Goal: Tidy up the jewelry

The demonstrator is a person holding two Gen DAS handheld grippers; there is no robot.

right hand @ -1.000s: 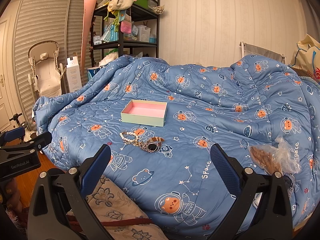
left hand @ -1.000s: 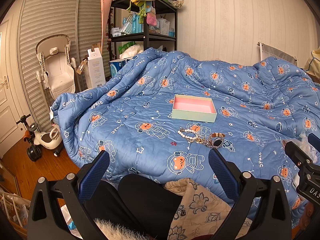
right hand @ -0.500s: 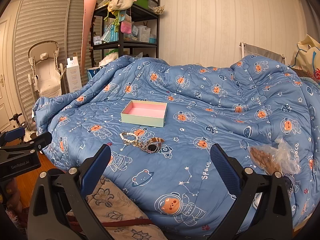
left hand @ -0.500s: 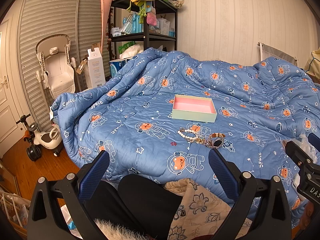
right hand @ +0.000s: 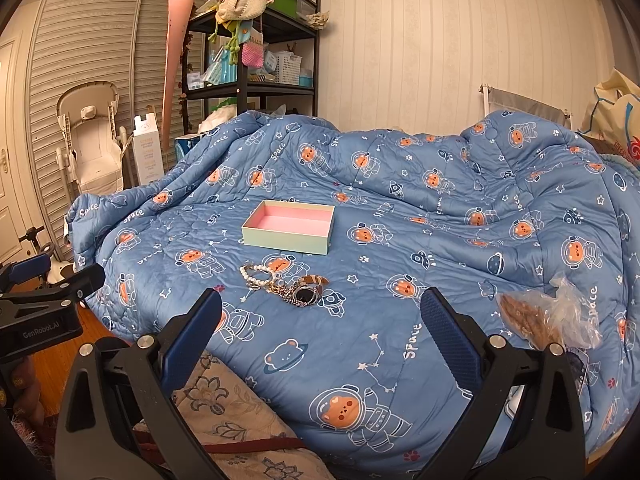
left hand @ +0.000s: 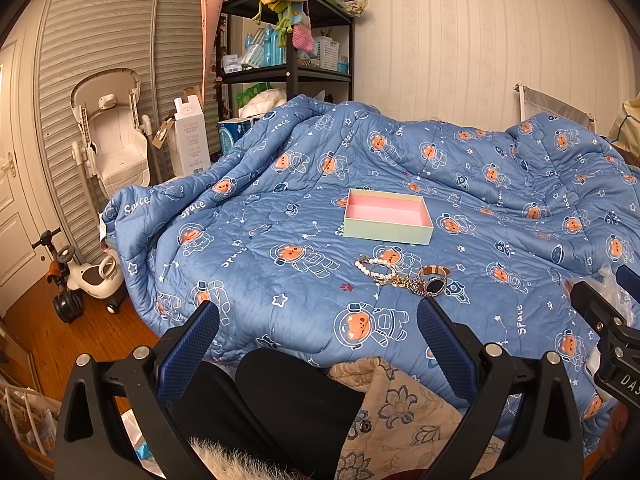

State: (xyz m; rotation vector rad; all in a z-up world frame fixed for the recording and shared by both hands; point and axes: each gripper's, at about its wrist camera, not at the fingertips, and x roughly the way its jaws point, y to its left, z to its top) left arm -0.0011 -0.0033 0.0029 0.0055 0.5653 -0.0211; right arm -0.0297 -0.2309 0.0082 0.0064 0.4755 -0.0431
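Jewelry is piled on the blue quilt (left hand: 280,288) near its front edge: a pearl bracelet (left hand: 374,270), a chain (left hand: 408,282) and a watch (left hand: 434,282), all touching. An open box (left hand: 386,224) with a pink lining is set just behind the pile, apart from it. The left gripper (left hand: 318,336) and right gripper (right hand: 320,330) are held released, jaws spread wide, short of the pile and gripping nothing. A plastic bag (right hand: 548,316) is seen toward the quilt's right edge.
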